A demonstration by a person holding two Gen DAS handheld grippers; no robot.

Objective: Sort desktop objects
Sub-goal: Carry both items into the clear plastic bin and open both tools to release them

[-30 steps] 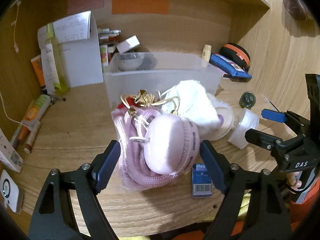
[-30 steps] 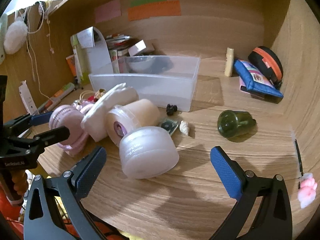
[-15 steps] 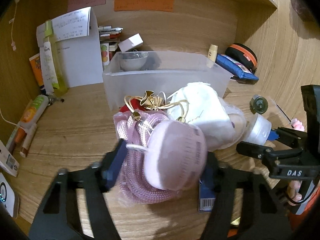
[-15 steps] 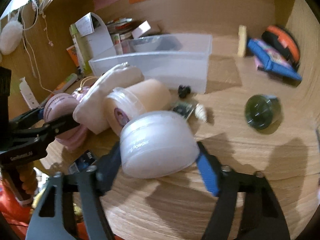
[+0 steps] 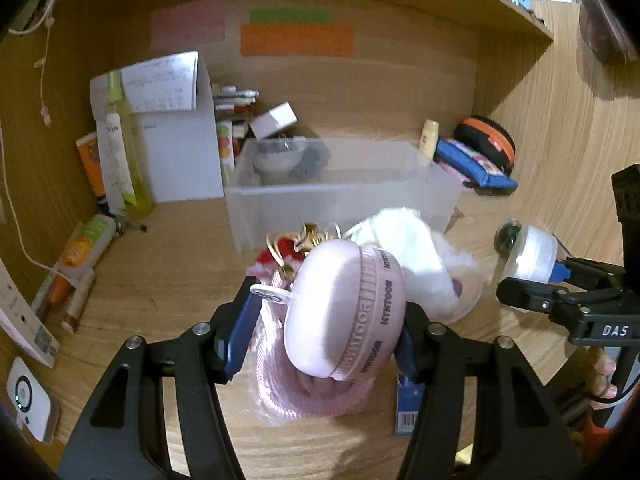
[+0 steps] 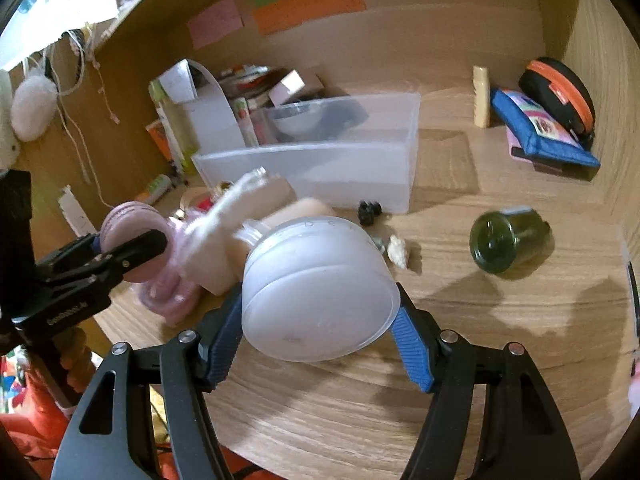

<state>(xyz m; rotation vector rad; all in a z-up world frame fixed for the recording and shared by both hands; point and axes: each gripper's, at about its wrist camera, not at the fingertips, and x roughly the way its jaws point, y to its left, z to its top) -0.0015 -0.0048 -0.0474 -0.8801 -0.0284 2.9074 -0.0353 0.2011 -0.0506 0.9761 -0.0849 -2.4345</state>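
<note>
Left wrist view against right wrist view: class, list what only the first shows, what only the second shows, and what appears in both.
Only the left wrist view: a white device with a round ring at the desk's near left edge, and a blue barcoded card beside the pink rope.

Only the right wrist view: a small black clip and a pale shell-like piece near the bin.

Both: the clear plastic bin, the pink round case gripped by the left gripper, the frosted jar gripped by the right gripper, and the green glass bottle.

Black claw, blue pads, silver screws.
</note>
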